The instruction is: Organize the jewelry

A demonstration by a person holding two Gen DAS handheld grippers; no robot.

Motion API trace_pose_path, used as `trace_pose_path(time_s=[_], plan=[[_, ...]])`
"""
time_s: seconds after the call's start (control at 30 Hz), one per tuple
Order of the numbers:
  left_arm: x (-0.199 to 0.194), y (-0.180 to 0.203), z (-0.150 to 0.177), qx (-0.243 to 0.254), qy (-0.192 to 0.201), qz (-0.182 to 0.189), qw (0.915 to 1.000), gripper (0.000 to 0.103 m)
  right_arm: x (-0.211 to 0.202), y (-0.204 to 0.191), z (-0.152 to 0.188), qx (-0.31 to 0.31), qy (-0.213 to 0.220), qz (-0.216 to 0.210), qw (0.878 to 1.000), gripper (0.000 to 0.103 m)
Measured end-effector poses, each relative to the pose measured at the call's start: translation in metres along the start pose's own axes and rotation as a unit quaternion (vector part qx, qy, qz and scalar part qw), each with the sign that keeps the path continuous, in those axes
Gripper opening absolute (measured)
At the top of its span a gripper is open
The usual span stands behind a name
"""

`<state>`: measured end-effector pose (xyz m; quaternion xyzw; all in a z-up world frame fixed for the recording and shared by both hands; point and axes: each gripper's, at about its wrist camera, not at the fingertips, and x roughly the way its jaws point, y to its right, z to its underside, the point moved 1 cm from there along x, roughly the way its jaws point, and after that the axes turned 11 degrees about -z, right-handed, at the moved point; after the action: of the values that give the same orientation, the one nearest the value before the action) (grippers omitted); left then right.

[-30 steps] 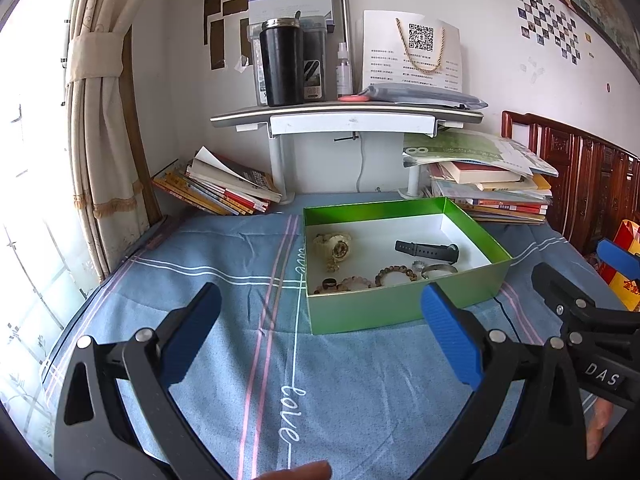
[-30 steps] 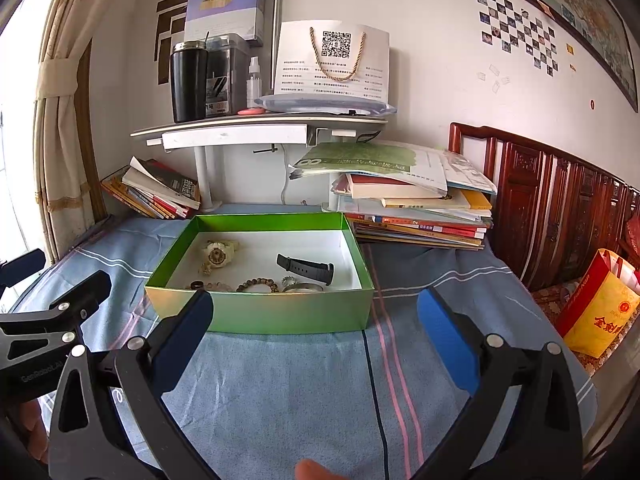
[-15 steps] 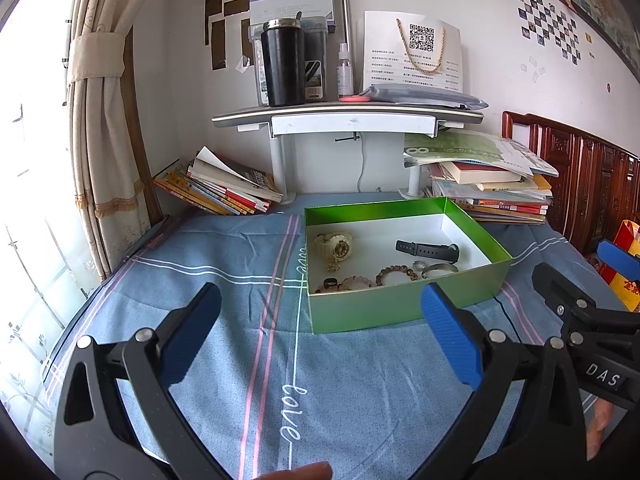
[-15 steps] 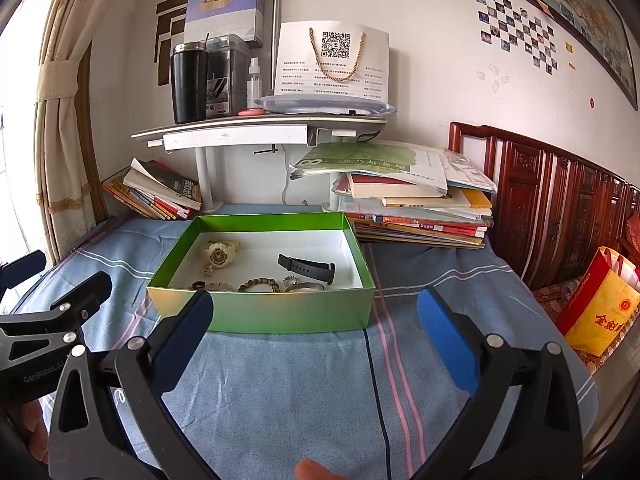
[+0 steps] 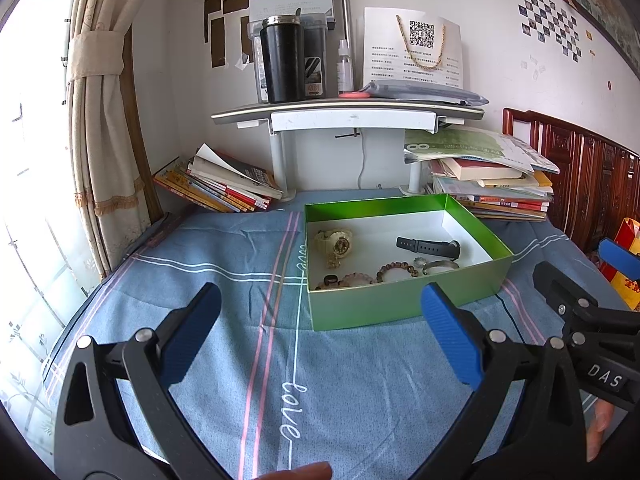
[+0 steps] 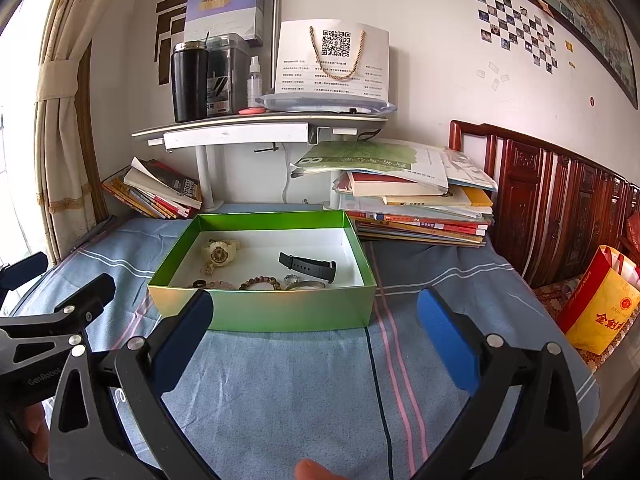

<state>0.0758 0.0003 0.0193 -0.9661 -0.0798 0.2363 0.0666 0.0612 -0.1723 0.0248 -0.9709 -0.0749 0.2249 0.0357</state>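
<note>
A shallow green box (image 5: 404,304) (image 6: 264,312) sits on the blue bedcover. Inside lie a cream watch (image 5: 334,242) (image 6: 219,251), a black watch band (image 5: 430,246) (image 6: 308,266), bead bracelets (image 5: 396,271) (image 6: 260,282), a dark ring (image 5: 330,279) and a silver bangle (image 5: 439,266). My left gripper (image 5: 320,320) hovers open, short of the box's near left corner. My right gripper (image 6: 314,320) is open too, just in front of the box's near wall. Both hold nothing. Each gripper shows at the edge of the other's view.
Stacks of books (image 6: 416,208) lie behind the box on the right, more books (image 5: 216,188) at back left. A small shelf (image 5: 348,114) holds a black tumbler (image 5: 282,60). A wooden headboard (image 6: 560,200) and a yellow bag (image 6: 600,312) are at the right. A curtain (image 5: 100,120) hangs left.
</note>
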Motion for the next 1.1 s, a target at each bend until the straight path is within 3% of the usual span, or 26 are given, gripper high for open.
trace_pose_path(time_s=[1.1], plan=[[0.0001,0.0013,0.0005,0.001,-0.001,0.001,1.0000,0.099,0.0002,-0.0014,0.0011,0.002,-0.001,0.000,1.000,0.100]])
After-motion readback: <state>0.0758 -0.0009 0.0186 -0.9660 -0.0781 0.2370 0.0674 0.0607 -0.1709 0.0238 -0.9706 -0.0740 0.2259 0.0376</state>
